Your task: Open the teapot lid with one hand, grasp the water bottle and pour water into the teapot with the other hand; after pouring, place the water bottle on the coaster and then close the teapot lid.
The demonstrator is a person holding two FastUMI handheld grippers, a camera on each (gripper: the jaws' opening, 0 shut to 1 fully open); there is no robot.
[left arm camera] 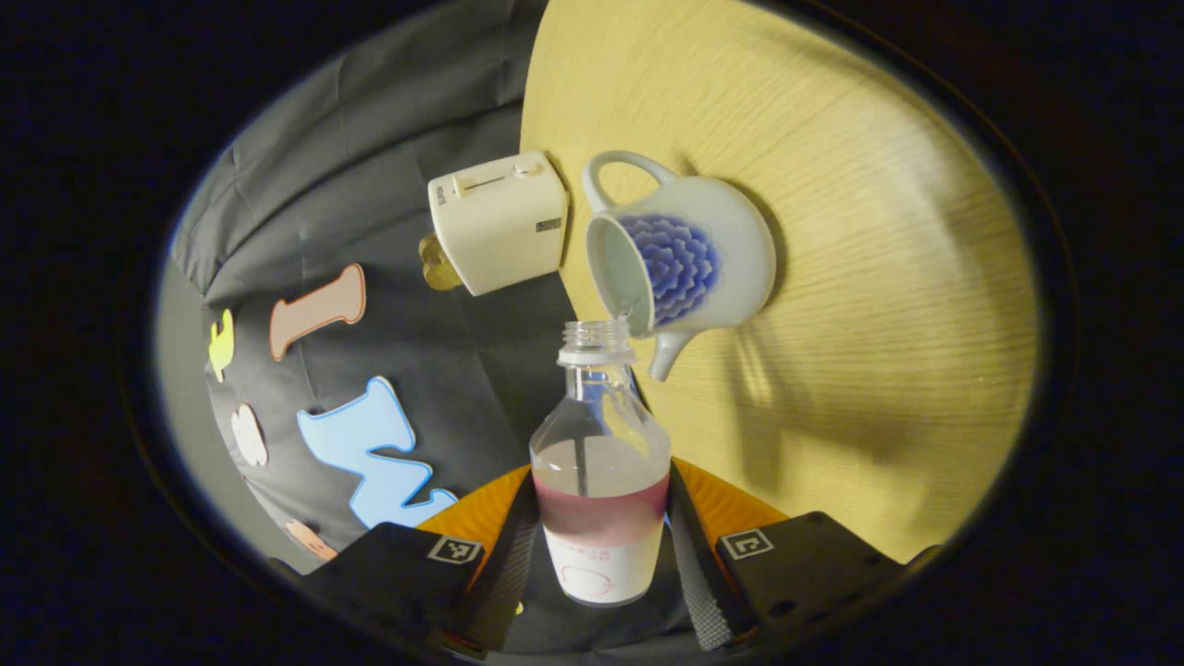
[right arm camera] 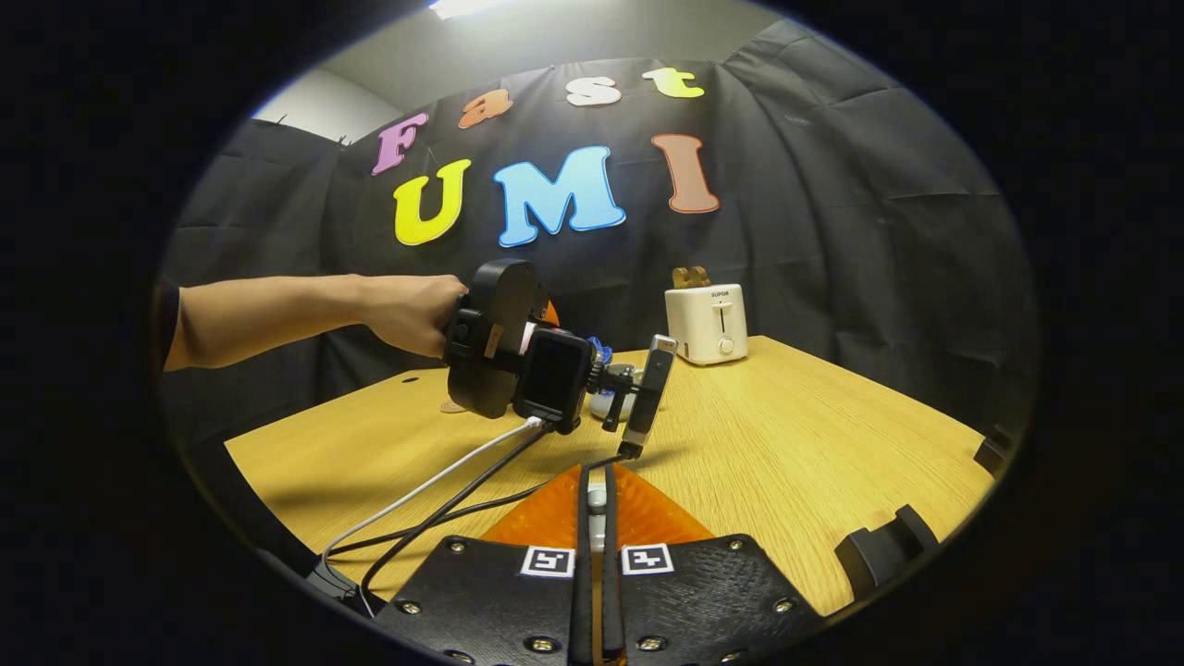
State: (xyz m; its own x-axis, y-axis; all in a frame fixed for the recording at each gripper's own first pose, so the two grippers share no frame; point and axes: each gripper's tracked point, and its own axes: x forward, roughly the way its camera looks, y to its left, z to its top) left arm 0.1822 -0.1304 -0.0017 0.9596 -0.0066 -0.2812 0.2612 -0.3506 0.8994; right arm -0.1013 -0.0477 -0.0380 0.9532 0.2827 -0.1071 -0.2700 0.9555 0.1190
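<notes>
My left gripper (left arm camera: 601,518) is shut on a clear water bottle (left arm camera: 601,462) with a pale label and no cap, tipped over on its side. The bottle's mouth (left arm camera: 599,335) rests at the rim of the open white teapot (left arm camera: 689,254), which has a blue flower and stands lidless on the wooden table (left arm camera: 879,277). A little water shows at the rim. In the right gripper view a hand (right arm camera: 407,314) holds the left gripper's housing (right arm camera: 504,342) in front of the teapot (right arm camera: 618,381), mostly hiding it. My right gripper (right arm camera: 597,490) is shut on a small pale piece, the teapot lid (right arm camera: 598,501).
A cream toaster (right arm camera: 708,322) with a bread slice stands at the table's back edge, close beside the teapot. Cables (right arm camera: 435,499) trail across the table from the left gripper. Black brackets (right arm camera: 879,550) sit along the table's right edge. A small tan disc (right arm camera: 451,405) peeks from behind the housing.
</notes>
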